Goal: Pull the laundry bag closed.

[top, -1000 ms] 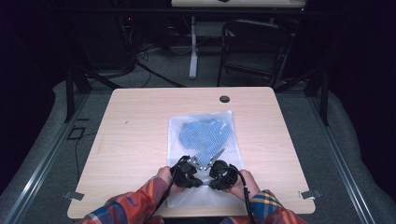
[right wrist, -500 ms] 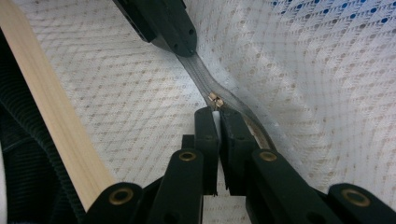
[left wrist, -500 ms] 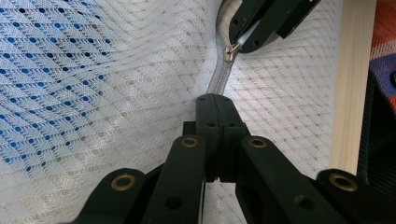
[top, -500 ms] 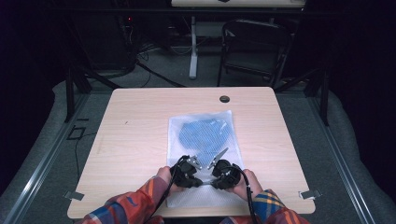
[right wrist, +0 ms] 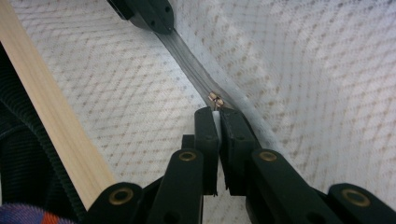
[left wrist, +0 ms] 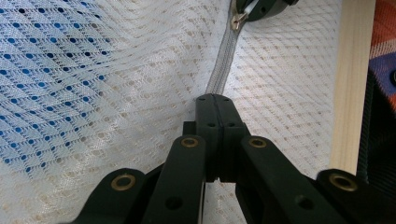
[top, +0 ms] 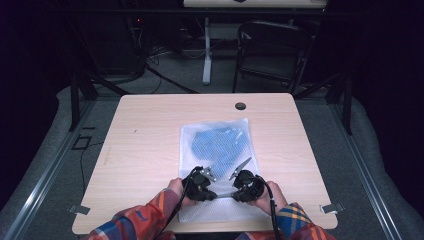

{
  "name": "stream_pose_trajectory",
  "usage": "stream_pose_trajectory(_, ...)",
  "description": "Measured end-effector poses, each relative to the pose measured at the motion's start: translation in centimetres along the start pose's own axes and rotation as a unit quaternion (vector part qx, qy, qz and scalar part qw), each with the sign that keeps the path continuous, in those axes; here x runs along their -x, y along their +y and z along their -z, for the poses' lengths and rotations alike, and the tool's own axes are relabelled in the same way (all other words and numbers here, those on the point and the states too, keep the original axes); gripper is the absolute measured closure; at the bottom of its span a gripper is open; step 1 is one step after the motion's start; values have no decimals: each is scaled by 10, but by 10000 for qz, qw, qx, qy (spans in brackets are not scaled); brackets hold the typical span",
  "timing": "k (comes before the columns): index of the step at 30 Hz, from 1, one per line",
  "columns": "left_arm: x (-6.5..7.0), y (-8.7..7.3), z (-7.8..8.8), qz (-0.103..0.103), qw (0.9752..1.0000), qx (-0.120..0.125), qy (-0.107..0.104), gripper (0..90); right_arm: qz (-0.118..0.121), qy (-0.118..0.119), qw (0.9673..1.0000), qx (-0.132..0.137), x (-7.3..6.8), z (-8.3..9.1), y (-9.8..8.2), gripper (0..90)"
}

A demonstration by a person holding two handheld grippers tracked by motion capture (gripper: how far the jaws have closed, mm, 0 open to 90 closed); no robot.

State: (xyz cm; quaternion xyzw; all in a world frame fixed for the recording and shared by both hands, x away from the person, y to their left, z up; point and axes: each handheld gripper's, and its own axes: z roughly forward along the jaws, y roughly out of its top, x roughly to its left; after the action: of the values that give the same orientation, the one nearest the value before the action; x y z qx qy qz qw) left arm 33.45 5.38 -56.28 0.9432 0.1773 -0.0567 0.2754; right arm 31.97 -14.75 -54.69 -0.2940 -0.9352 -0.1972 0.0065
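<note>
Left gripper [left wrist: 212,99] pinches the grey zipper tape [left wrist: 219,77] of the white mesh bag [top: 215,150] — jaws pressed together. Right gripper [right wrist: 216,112] clamps the white zipper pull [right wrist: 215,115], slider [right wrist: 215,100] just beyond its tips — bag beneath both, on the table [top: 145,145].

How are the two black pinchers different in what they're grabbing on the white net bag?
The left gripper pinches the grey zipper tape itself, jaws fully together. The right gripper pinches the small white pull tab at the metal slider, a sliver showing between its jaws. Both are shut and work along the mesh bag's zipper.
</note>
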Motion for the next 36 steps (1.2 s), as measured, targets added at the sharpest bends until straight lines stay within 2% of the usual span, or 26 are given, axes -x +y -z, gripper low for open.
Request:
stream_pose_trajectory(11,-1,-1,0,29,10000,7,-64,900,-110,-59,9999,-47,7,7,-12,868)
stream_pose_trajectory(14,-1,-1,0,45,10000,5,-60,900,-131,-2,9999,-45,8,8,-14,867)
stream_pose_trajectory(20,-1,1,1,117,9999,-60,-67,900,-146,-59,9999,-58,5,6,-12,867)
stream_pose_trajectory(21,0,1,0,148,9999,-32,-84,900,-150,-50,9999,-56,4,6,-12,867)
stream_pose_trajectory(26,4,3,-1,25,10000,65,-60,900,-119,-49,9999,-57,2,5,-10,867)
stream_pose_trajectory(27,4,3,-1,25,10000,65,-60,900,-119,16,9999,-42,2,4,-10,867)
stream_pose_trajectory(32,4,8,-1,47,9997,238,-36,900,-127,17,9999,41,-2,1,-7,867)
stream_pose_trajectory(35,6,9,-6,30,9996,282,-66,900,-75,21,10000,41,-5,-1,-4,867)
stream_pose_trajectory(36,6,10,-7,11,9997,230,-36,900,-77,56,9999,66,-6,-3,-3,866)
